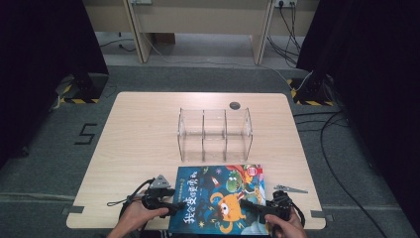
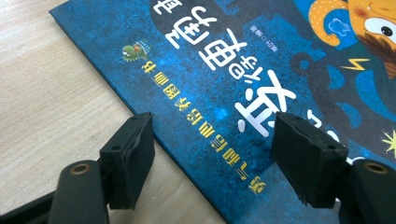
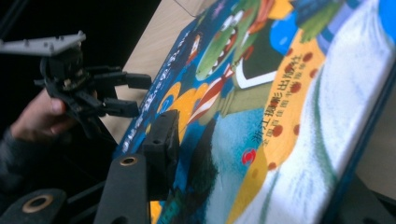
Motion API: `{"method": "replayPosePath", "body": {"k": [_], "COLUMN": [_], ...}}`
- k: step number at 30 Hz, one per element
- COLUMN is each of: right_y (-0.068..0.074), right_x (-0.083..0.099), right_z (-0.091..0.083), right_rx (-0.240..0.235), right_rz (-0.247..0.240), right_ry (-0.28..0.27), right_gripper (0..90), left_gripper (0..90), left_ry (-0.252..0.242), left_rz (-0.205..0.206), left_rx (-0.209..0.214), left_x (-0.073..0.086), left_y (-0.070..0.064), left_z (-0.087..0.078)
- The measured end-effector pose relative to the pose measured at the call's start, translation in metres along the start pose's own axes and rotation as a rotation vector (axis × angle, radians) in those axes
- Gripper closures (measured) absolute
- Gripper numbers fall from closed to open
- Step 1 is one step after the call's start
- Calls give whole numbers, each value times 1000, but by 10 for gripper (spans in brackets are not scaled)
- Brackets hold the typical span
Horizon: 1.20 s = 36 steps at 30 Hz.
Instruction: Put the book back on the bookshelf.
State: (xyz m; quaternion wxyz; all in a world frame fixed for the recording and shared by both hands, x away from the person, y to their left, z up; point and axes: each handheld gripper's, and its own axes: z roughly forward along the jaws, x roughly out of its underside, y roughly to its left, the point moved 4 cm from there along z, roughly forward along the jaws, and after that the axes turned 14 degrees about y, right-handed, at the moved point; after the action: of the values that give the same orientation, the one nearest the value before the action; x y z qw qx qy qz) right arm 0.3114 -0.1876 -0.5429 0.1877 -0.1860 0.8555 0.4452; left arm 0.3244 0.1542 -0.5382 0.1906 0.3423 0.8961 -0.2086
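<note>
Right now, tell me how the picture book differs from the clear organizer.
The picture book lies flat at the near edge of the table; the clear organizer stands upright farther back. The picture book is opaque and colourful; the clear organizer is see-through, its three compartments empty. The left tool and right tool are at the picture book, not the clear organizer. Both rest on the table.

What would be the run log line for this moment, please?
left gripper: open, straddling book edge | right gripper: jaw on cover, grip unclear | clear rack: empty
</note>
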Motion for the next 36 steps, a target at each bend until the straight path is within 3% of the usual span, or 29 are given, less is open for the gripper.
{"method": "replayPosePath", "body": {"k": [1, 2, 5, 8, 15, 16, 17, 18, 19, 27, 31, 34, 36], "right_y": [0, -2, -4, -1, 3, 6, 6, 10, 11, 19, 20, 21, 22], "right_x": [-1, -1, -1, -2, -4, -5, -5, -7, -7, -11, -11, -12, -12], "right_z": [-1, -4, -5, -7, -8, -9, -9, -11, -11, -14, -16, -16, -17], "right_rx": [7, 55, 73, 86, 98, 107, 107, 117, 120, 134, 138, 138, 142], "right_rz": [-38, -93, -109, -157, -203, -232, -232, -278, -292, -397, -422, -444, -457], "right_ry": [-2, 11, 27, 12, -1, -8, -8, -25, -28, -59, -66, -73, -76], "right_gripper": [502, 467, 464, 465, 465, 465, 465, 465, 465, 465, 465, 465, 465], "left_gripper": [279, 272, 262, 250, 203, 187, 187, 177, 176, 147, 145, 147, 164], "left_ry": [1, 4, 1, -3, -4, -6, -7, -8, -11, -12, -14, -22, -24], "left_rz": [2, 15, 20, 13, -9, -21, -34, -45, -65, -98, -90, -83, -75], "left_rx": [-1, -12, -16, -8, 2, 9, 23, 33, 61, 126, 140, 194, 204], "left_x": [0, 0, 0, 0, 0, 0, 0, 0, 0, -1, -2, -6, -8], "left_y": [0, 0, 0, 0, 2, 4, 5, 6, 7, 11, 11, 7, 5], "left_z": [0, 0, 1, 1, 0, 0, -1, -2, -2, -4, -3, 1, 2]}}
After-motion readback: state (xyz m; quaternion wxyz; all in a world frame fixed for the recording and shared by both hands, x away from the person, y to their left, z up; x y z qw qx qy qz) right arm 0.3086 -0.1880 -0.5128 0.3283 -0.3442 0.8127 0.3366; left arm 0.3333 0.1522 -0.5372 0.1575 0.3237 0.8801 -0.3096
